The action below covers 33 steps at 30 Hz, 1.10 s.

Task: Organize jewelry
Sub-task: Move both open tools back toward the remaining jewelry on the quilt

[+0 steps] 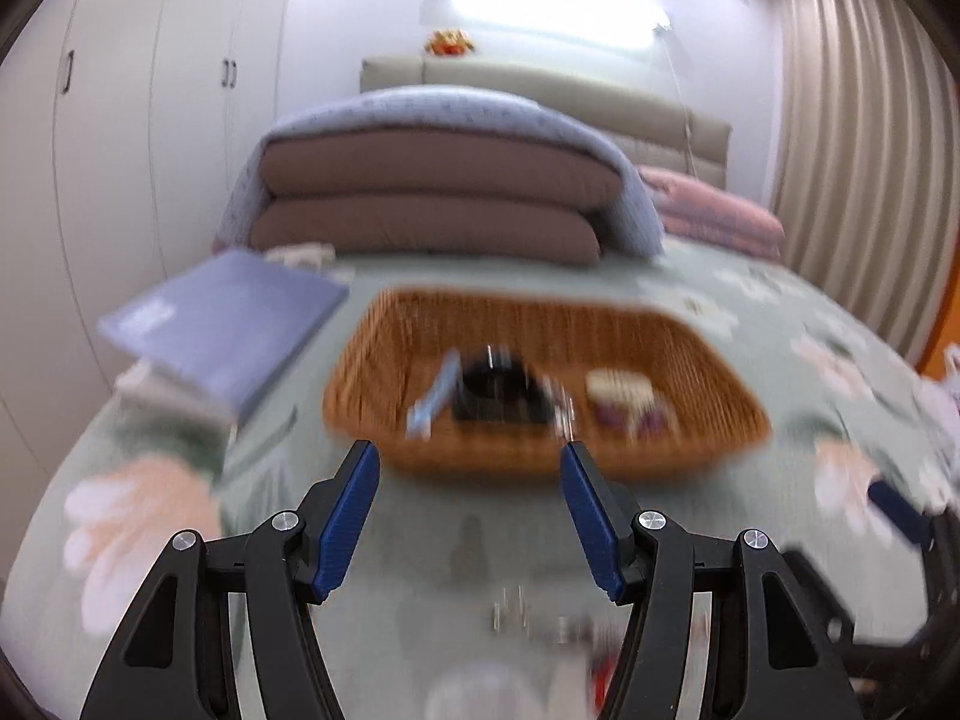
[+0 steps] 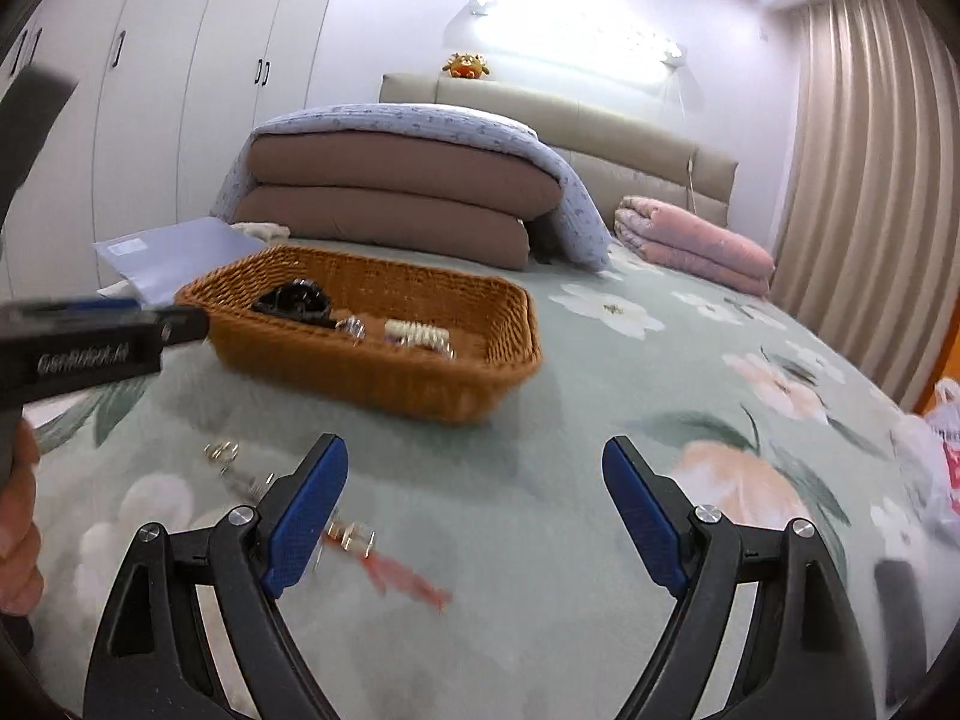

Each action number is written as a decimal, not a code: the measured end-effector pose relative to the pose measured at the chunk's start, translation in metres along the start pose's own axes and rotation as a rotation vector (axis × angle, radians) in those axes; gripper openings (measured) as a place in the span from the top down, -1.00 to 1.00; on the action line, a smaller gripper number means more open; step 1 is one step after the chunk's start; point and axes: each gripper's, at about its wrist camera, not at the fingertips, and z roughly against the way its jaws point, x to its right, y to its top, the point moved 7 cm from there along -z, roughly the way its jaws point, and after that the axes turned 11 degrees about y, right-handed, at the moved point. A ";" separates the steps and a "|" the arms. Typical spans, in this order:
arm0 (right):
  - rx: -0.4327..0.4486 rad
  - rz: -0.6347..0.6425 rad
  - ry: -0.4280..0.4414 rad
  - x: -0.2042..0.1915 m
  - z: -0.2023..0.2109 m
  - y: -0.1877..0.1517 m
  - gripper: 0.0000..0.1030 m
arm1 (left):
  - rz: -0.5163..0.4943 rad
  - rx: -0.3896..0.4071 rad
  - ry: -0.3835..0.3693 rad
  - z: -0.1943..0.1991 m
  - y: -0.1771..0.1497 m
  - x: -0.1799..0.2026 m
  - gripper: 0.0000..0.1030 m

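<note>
A woven brown basket (image 1: 678,438) (image 2: 384,381) sits on the flowered bedspread. It holds a black round item (image 1: 501,393) (image 2: 294,300), a pale blue clip (image 1: 435,399), a cream beaded piece (image 1: 618,390) (image 2: 417,333) and small silver pieces (image 2: 351,327). My left gripper (image 1: 471,516) is open and empty, just short of the basket; its body shows in the right wrist view (image 2: 102,342). My right gripper (image 2: 474,516) is open and empty above the bedspread. Loose silver jewelry (image 2: 222,453) and a red-tasselled piece (image 2: 390,570) lie by its left finger. The left view is blurred.
A blue folder (image 1: 228,324) (image 2: 174,255) lies left of the basket. Folded brown and blue quilts (image 2: 390,192) and a pink blanket (image 2: 696,240) lie behind it. A white plastic bag (image 2: 942,438) is at the right edge. Wardrobes stand on the left.
</note>
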 end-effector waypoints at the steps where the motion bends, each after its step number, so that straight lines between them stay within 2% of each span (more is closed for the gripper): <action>1: -0.011 -0.028 0.005 0.002 0.006 -0.005 -0.71 | 0.001 -0.024 -0.008 0.005 -0.008 -0.003 -0.25; 4: -0.045 -0.149 0.027 0.013 0.024 -0.024 -0.71 | 0.002 -0.064 -0.053 0.021 -0.024 -0.010 -0.25; 7: -0.074 -0.251 0.053 0.026 0.039 -0.045 -0.71 | -0.022 -0.054 -0.062 0.032 -0.032 -0.014 -0.25; 9: -0.094 -0.313 0.100 0.032 0.052 -0.058 -0.71 | -0.013 -0.049 -0.071 0.032 -0.040 -0.016 -0.25; 13: -0.119 -0.401 0.174 0.037 0.066 -0.079 -0.71 | -0.035 -0.136 -0.100 0.023 -0.051 -0.017 -0.25; 15: -0.150 -0.442 0.204 0.038 0.066 -0.092 -0.71 | -0.052 -0.157 -0.097 0.020 -0.055 -0.020 -0.24; 18: -0.217 -0.505 0.283 0.034 0.060 -0.111 -0.67 | -0.043 -0.210 -0.146 0.014 -0.063 -0.029 -0.19; 20: -0.214 -0.493 0.272 0.032 0.063 -0.111 -0.64 | -0.037 -0.225 -0.166 0.011 -0.066 -0.031 -0.09; 24: -0.227 -0.448 0.332 0.008 0.063 -0.099 -0.44 | -0.063 -0.232 -0.176 0.011 -0.070 -0.029 -0.01; 26: -0.244 -0.394 0.344 -0.011 0.059 -0.094 -0.28 | -0.083 -0.238 -0.186 0.010 -0.071 -0.022 0.27; 27: -0.248 -0.378 0.355 -0.017 0.058 -0.094 -0.21 | -0.091 -0.240 -0.182 0.009 -0.071 -0.020 0.34; 29: -0.259 -0.330 0.357 -0.033 0.056 -0.093 -0.19 | -0.109 -0.245 -0.161 0.006 -0.072 -0.018 0.50; 31: -0.272 -0.277 0.325 -0.044 0.052 -0.096 -0.19 | -0.125 -0.260 -0.145 0.000 -0.075 -0.018 0.53; 33: -0.279 -0.250 0.336 -0.052 0.048 -0.096 -0.16 | -0.131 -0.280 -0.155 -0.005 -0.076 -0.015 0.53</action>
